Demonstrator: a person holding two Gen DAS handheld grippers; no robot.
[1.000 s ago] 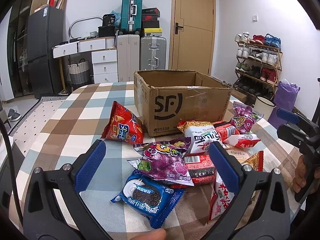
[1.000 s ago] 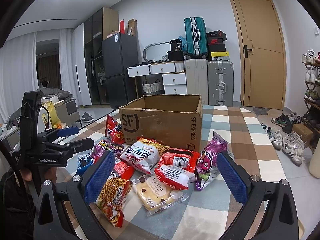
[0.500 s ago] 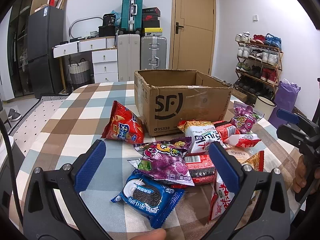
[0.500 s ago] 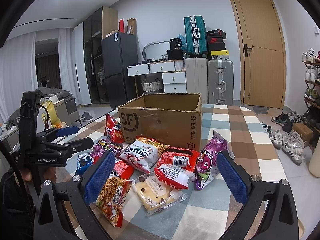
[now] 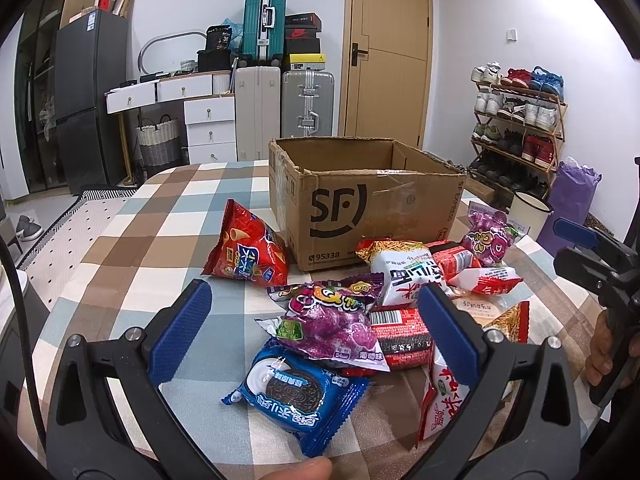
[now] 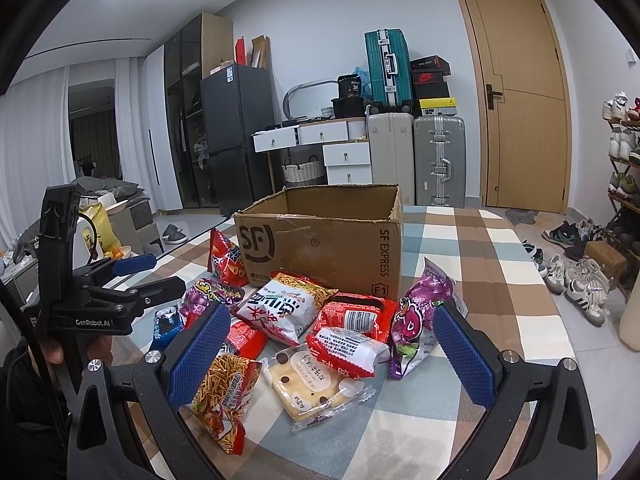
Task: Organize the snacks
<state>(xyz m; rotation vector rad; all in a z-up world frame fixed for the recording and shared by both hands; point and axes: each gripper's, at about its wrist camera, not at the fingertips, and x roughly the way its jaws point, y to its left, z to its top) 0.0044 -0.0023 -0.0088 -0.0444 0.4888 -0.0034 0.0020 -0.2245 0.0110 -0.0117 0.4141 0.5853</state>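
A checked table (image 5: 120, 240) carries an open, empty-looking cardboard box (image 5: 372, 216) near its middle; a heap of snack packets lies against the box's near side, toward the table's near edge; a red chip bag (image 5: 246, 252) leans just beside the box's left corner; a purple candy bag (image 5: 328, 320) overlaps a blue cookie packet (image 5: 298, 396); a yellow cake packet (image 6: 316, 384) lies nearest the right claw; the left gripper (image 5: 314, 336) hovers spread wide, holding nothing; the right gripper (image 6: 330, 356) likewise gapes wide, holding nothing.
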